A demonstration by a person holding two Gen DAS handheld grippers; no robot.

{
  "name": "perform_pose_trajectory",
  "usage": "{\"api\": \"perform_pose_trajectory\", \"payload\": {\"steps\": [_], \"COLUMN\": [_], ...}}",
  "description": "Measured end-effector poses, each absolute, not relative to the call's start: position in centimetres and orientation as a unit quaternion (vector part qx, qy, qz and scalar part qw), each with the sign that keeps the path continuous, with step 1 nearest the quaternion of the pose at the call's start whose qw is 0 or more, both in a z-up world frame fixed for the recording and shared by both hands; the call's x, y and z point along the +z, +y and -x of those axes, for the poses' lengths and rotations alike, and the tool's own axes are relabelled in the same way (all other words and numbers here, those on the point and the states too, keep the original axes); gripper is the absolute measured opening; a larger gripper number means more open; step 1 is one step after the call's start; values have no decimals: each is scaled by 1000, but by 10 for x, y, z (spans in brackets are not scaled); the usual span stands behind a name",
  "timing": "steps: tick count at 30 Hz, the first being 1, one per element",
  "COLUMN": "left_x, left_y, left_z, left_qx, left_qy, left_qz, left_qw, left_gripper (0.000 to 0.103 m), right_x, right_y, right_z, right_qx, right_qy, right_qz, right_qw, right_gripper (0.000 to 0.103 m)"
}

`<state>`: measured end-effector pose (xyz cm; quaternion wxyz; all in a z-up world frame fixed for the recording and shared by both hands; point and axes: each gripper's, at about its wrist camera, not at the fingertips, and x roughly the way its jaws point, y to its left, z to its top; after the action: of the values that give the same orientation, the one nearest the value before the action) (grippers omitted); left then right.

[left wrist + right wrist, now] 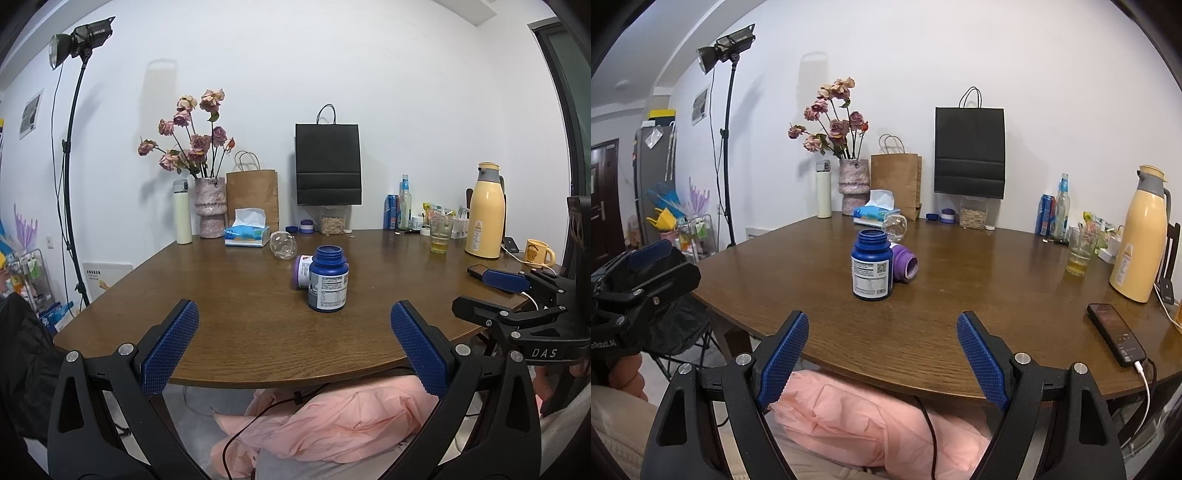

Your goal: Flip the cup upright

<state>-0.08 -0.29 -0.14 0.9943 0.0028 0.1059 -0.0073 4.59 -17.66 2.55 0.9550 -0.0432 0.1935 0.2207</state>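
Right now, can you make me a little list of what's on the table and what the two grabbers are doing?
clear glass cup: lying on its side, not yet upright, near the tissue box
blue bottle: standing, no cap, mid-table
purple bottle: tipped over right beside the blue bottle
left gripper: open, empty, at the near table edge
right gripper: open, empty, at the near table edge
table: brown wood
phone: lying flat, cable plugged in

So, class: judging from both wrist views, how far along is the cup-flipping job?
Nothing looks done: the clear glass cup lies on its side behind the blue bottle. Nothing is in hand; left gripper and right gripper are open at the table edge. Reaching, grasping and righting remain.
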Motion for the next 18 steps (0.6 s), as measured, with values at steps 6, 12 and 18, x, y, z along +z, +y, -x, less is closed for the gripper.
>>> {"api": "perform_pose_trajectory", "payload": {"steps": [6,12,18], "left_x": [-2,-2,-2], "left_y": [-4,-4,-3], "left_z": [1,0,1], "left_qx": [-8,-8,-8], "left_qy": [107,108,107], "left_qz": [-2,-2,-2], "left_qw": [994,994,994], "left_gripper": [103,103,103], "right_x": [25,25,27], "right_y": [-172,-172,-173], "right_z": [-43,-45,-44], "right_qx": [223,221,220], "right_qy": [193,195,191], "right_qz": [51,48,50], "right_qw": [954,955,955], "right_gripper": [87,87,87]}}
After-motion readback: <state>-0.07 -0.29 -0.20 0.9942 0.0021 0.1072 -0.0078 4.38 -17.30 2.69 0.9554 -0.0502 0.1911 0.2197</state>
